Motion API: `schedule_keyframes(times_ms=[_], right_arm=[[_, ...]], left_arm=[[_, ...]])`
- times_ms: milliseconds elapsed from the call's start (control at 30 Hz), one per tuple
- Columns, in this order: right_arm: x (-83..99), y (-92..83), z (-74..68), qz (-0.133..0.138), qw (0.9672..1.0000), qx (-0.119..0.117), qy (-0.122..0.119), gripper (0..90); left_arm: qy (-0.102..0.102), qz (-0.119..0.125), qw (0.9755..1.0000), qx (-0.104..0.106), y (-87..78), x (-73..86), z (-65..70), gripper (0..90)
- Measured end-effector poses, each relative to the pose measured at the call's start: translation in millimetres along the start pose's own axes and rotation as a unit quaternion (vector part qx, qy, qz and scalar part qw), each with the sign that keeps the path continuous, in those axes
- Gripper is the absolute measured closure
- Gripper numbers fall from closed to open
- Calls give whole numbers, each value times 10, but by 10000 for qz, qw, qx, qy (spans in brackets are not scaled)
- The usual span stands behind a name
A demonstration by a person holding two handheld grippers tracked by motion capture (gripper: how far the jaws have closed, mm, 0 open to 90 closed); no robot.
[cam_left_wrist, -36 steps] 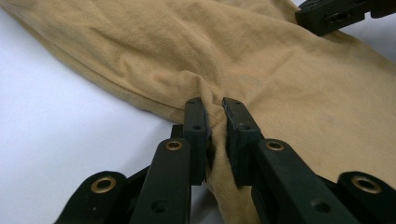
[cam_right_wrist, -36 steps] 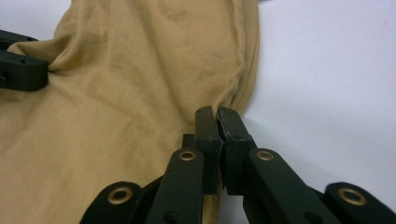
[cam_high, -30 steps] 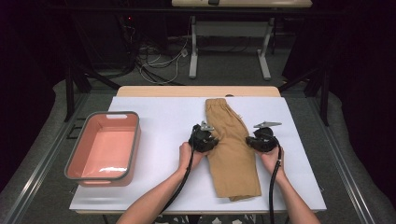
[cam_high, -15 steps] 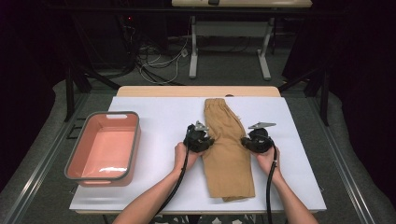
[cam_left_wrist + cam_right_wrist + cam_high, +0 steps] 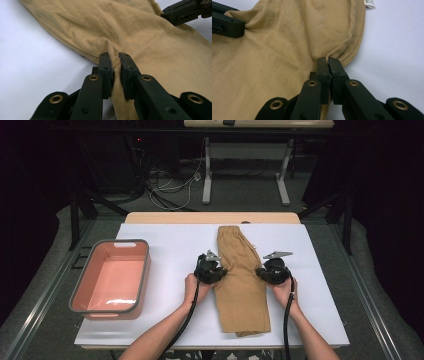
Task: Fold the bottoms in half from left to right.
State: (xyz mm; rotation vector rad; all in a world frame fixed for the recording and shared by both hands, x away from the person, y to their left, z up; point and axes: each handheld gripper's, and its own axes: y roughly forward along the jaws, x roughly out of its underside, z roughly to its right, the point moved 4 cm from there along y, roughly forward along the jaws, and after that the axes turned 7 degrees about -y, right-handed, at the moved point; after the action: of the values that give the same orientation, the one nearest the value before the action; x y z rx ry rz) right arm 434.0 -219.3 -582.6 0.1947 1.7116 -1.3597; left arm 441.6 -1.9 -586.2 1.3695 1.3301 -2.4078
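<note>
On the desk [image 5: 165, 240], each hand-held gripper pinches an edge of the soft, light trousers [image 5: 242, 280] (limp cloth, best gripped at the seams).

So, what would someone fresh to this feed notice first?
Probably the tan trousers laid lengthwise in the middle of the white table, pinched at mid-length on both edges: the left gripper is shut on a fold of one edge, the right gripper on the opposite hem. Next, the pink tray with a grey rim at the table's left, apart from the cloth.
</note>
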Motion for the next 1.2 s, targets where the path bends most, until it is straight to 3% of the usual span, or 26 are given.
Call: schedule_keyframes(times_ms=[1200], right_arm=[[-187,198,-391,4,9991,-301,-300,879]], left_arm=[[-73,87,9996,-242,-350,194,-269,812]])
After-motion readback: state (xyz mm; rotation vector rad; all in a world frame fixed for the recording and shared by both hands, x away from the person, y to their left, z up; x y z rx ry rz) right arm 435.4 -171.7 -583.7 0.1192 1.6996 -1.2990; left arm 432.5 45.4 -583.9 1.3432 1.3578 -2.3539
